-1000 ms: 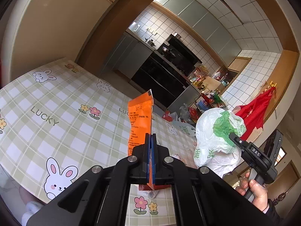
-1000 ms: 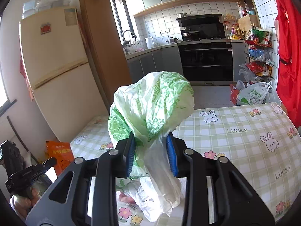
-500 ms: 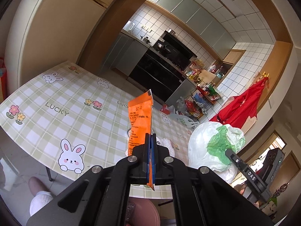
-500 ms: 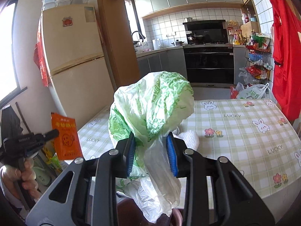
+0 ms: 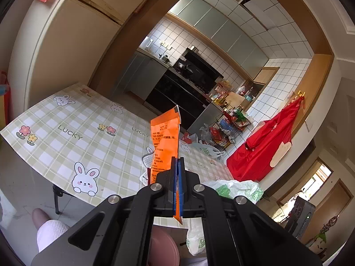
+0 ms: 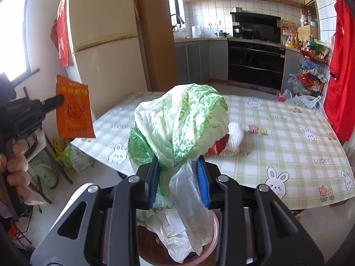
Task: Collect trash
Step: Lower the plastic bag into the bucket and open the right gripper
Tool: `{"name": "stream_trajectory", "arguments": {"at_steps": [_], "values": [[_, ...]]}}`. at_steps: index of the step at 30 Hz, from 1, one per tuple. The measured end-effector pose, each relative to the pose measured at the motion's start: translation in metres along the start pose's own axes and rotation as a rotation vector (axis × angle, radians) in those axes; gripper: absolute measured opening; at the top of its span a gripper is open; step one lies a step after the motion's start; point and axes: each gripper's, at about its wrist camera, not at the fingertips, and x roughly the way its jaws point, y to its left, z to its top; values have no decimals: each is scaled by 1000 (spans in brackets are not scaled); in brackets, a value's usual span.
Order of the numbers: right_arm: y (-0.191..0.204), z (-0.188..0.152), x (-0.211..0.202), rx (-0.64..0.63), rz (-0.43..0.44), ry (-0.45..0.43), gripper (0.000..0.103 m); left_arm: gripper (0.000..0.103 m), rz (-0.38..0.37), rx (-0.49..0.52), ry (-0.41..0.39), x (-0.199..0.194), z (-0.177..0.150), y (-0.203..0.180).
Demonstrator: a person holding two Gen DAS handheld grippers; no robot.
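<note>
My left gripper (image 5: 176,166) is shut on a flat orange packet (image 5: 165,141), held upright in the air off the table's near edge; the same orange packet (image 6: 74,108) shows at the left of the right wrist view. My right gripper (image 6: 178,168) is shut on a crumpled green-and-white plastic bag (image 6: 182,119), whose loose tail hangs into a pink bin (image 6: 207,252) right below it. The pink bin (image 5: 164,252) also shows beneath the left gripper. On the table lie a white foam net (image 6: 236,130) and a red wrapper (image 6: 218,145).
The table (image 6: 288,137) has a green checked cloth with rabbits and flowers. A cream fridge (image 6: 106,51) stands behind it at left; a red apron (image 6: 339,71) and a cluttered wire rack (image 6: 310,75) are at right. A person's slippered foot (image 5: 50,228) is on the floor.
Both grippers have drawn back from over the table to beyond its near edge. The pink bin has come into view below them, and the bag's tail now hangs into it.
</note>
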Motion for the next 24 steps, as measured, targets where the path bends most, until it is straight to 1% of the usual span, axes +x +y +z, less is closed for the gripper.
{"name": "stream_trajectory", "arguments": {"at_steps": [7,9,19,21,22,24], "values": [[10,-8,20,-13,40,79,36,1,6,-14,13,3,-3,7],[11,-9,27,-9,55,100,40,2,7,-18,18,7,-3,8],[10,-22,53,26,92,192,49,1,7,-23,47,21,-10,12],[8,-23,55,37,101,203,55,1,7,-24,54,24,-11,13],[8,-24,55,40,107,206,56,1,6,-24,57,25,-12,13],[9,-24,55,40,107,205,63,1,5,-21,60,26,-13,13]]}}
